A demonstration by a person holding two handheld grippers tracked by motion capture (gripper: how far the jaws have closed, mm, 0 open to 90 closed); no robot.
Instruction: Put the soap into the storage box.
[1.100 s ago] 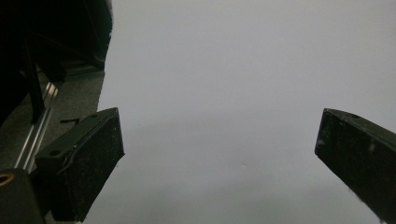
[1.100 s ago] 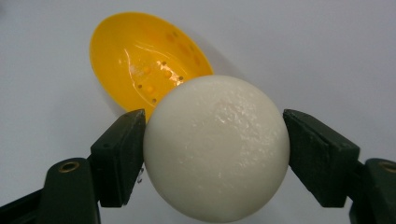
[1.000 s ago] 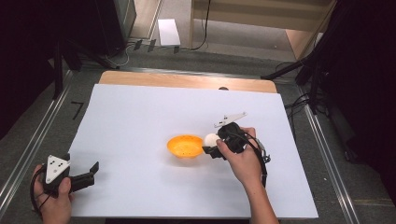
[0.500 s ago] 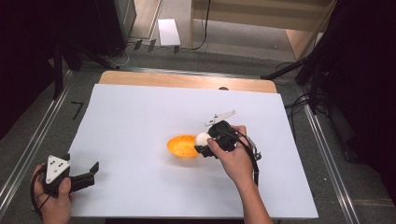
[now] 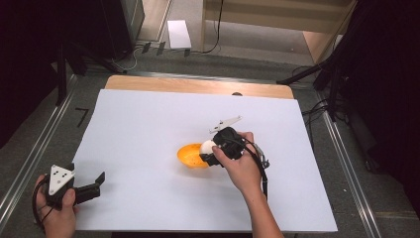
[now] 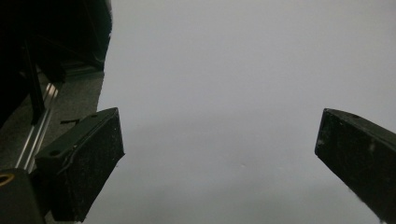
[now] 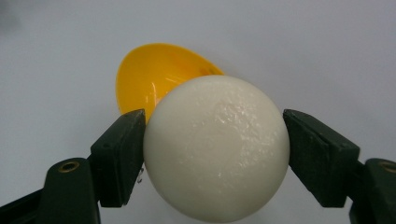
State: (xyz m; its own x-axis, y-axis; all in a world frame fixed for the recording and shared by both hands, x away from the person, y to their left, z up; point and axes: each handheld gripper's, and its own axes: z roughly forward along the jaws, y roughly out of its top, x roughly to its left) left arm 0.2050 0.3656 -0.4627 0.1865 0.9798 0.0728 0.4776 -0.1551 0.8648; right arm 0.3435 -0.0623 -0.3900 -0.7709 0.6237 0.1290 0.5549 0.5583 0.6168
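Observation:
A white ball sits clamped between both jaws of my right gripper, which is shut on it. In the high view the ball hangs just over the right rim of an orange bowl near the middle of the white sheet, with my right gripper pointing left. The bowl lies right behind the ball in the right gripper view. My left gripper rests at the sheet's front left corner, open, with bare sheet between its jaws.
A white sheet covers a wooden table. Metal rails run along both sides. Cables and dark stands crowd the floor at the right, and a white box lies on the floor behind.
My right gripper has carried the white ball leftward, from beside the orange bowl to over its right rim. The left gripper has stayed where it was.

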